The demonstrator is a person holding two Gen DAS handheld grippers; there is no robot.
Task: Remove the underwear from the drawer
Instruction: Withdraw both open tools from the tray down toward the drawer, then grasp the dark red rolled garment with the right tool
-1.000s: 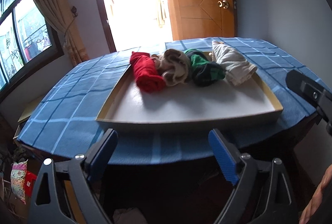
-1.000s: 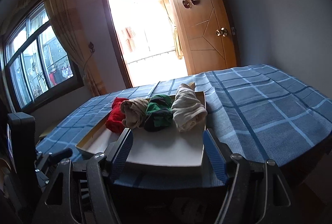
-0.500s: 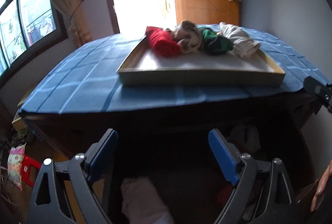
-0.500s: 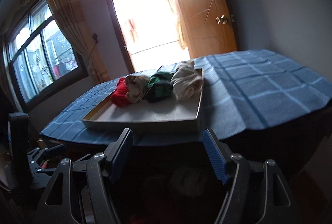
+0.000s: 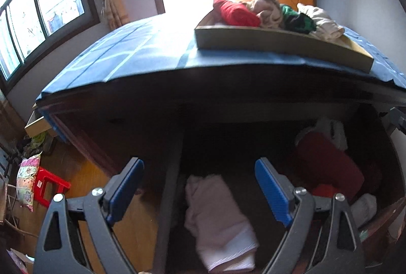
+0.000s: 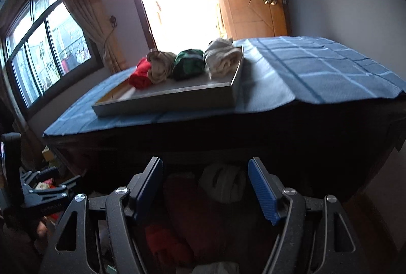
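Left gripper [image 5: 199,187], jaws wide and empty, points down into the open drawer [image 5: 299,121] under the table edge. A pale pink folded piece [image 5: 218,220] lies directly between and below its fingers, long axis running near to far; the left hand looks nearest to it. Right gripper [image 6: 205,189], jaws moderately open and empty, hovers over a dark red bundle [image 6: 192,213] and a grey piece [image 6: 223,182]. A second ago both views showed the tray [image 5: 279,43] from above; now both have dropped below the tabletop.
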